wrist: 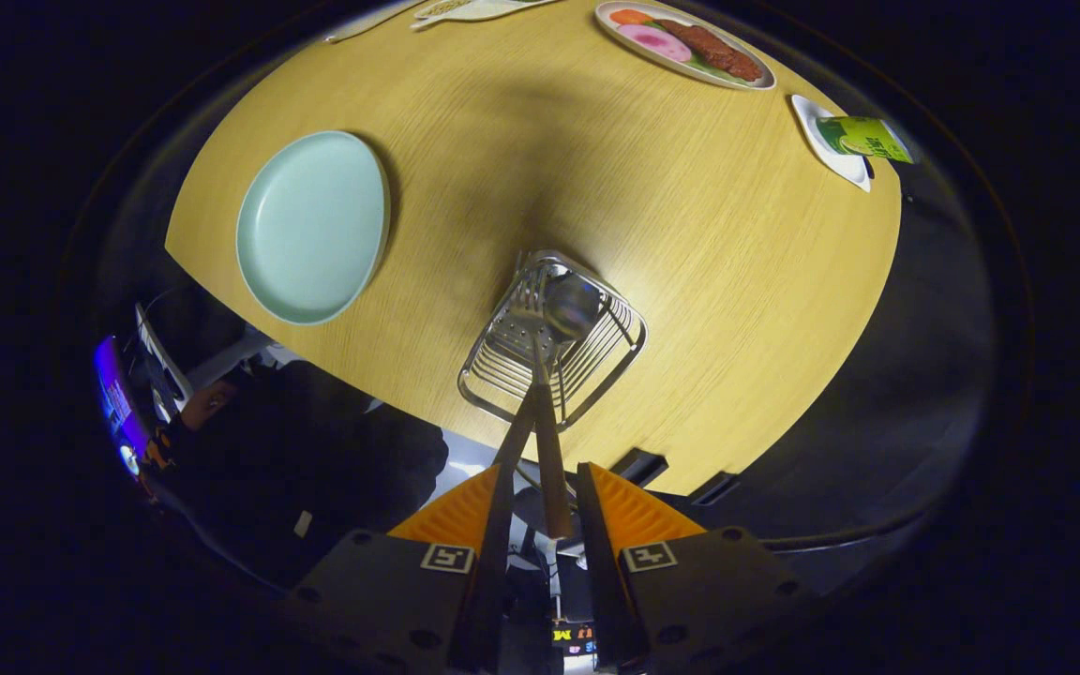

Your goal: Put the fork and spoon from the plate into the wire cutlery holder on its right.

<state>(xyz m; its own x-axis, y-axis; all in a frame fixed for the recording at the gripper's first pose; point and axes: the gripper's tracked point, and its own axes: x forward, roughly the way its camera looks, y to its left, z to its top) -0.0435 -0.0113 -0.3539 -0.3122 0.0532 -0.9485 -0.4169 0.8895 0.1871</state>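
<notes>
The lower handles of the fork [529, 323] and spoon [570, 305] cross between the fingers, so whether the gripper [540, 511] pinches either is hard to tell; its fingers stand narrowly apart. Both heads sit inside the wire cutlery holder [554, 342] at 12 o'clock from the fingers. The round, pale green plate [313, 225] lies bare at 10 o'clock on the wood-grain table [690, 244]. A food-printed dish [685, 42] sits at 1 o'clock.

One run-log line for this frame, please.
gripper: open, both handles between fingers | fork, spoon: heads in holder | plate: bare, beside holder
</notes>
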